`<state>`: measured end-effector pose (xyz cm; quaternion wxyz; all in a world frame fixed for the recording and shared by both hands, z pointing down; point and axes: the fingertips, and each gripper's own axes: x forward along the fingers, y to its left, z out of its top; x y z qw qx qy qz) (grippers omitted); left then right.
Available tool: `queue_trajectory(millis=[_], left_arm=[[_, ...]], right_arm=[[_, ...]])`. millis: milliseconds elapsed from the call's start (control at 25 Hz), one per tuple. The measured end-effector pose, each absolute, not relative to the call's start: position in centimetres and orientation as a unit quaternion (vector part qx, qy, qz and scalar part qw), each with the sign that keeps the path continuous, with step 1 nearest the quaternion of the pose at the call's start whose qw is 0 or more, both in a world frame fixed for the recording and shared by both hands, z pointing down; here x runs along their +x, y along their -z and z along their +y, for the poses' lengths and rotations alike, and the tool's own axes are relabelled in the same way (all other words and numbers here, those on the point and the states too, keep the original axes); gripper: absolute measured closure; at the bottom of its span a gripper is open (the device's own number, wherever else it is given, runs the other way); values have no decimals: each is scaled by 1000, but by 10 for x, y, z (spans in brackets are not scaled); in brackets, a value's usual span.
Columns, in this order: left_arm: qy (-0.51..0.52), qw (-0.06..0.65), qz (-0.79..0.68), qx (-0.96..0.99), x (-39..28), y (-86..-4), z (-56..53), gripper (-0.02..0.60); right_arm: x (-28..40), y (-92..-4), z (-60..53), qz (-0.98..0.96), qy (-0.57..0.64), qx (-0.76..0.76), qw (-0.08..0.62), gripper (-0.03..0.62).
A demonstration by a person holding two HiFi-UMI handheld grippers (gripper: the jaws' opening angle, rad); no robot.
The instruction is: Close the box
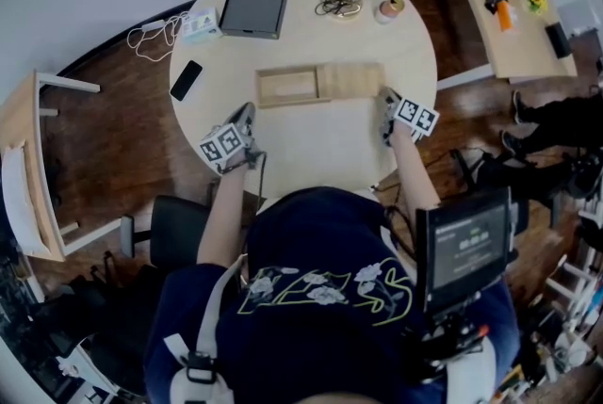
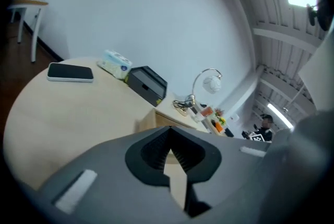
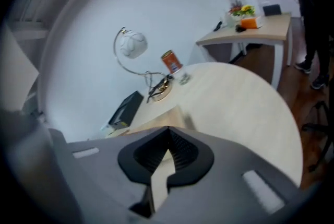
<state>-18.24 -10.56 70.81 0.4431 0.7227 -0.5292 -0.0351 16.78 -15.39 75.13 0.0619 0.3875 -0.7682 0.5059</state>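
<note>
Head view: the box (image 1: 320, 84) is seen lying mid-table (image 1: 311, 157), its left half uncovered. The left gripper (image 1: 247, 117) is held near its front, jaws closed on nothing; the right gripper (image 1: 386, 103), likewise closed and empty, seems to touch its right end.

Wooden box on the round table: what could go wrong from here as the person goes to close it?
1. Neither the left gripper nor the right gripper holds the wooden box. Both are shut and empty, so a push on its lid may slide the whole box across the table toward the phone.
2. The right gripper sits by the lid's near corner, so an off-centre push could skew or jam it.
</note>
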Motion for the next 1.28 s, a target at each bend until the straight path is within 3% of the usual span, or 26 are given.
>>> queue_trajectory(millis=[160, 400, 720, 920, 1040, 1160, 1280], left_arm=[[31, 510, -545, 665, -208, -741, -138, 577], [31, 538, -480, 692, -161, -751, -149, 577], [81, 541, -471, 692, -155, -748, -154, 578], [163, 507, -465, 707, -179, -717, -148, 577], [162, 466, -442, 749, -171, -677, -122, 577], [125, 421, -358, 824, -119, -632, -87, 577], [105, 395, -295, 864, -68, -605, -47, 577]], right_arm=[[205, -783, -186, -717, -549, 412, 124, 603], [235, -819, -228, -647, -603, 427, 186, 605], [70, -786, -210, -716, -597, 341, 119, 619], [76, -764, -206, -754, -519, 376, 144, 603], [76, -710, -190, -806, -495, 318, 68, 603], [42, -634, -136, -861, -478, 172, -34, 603], [12, -610, -60, -913, -396, 91, -36, 603]])
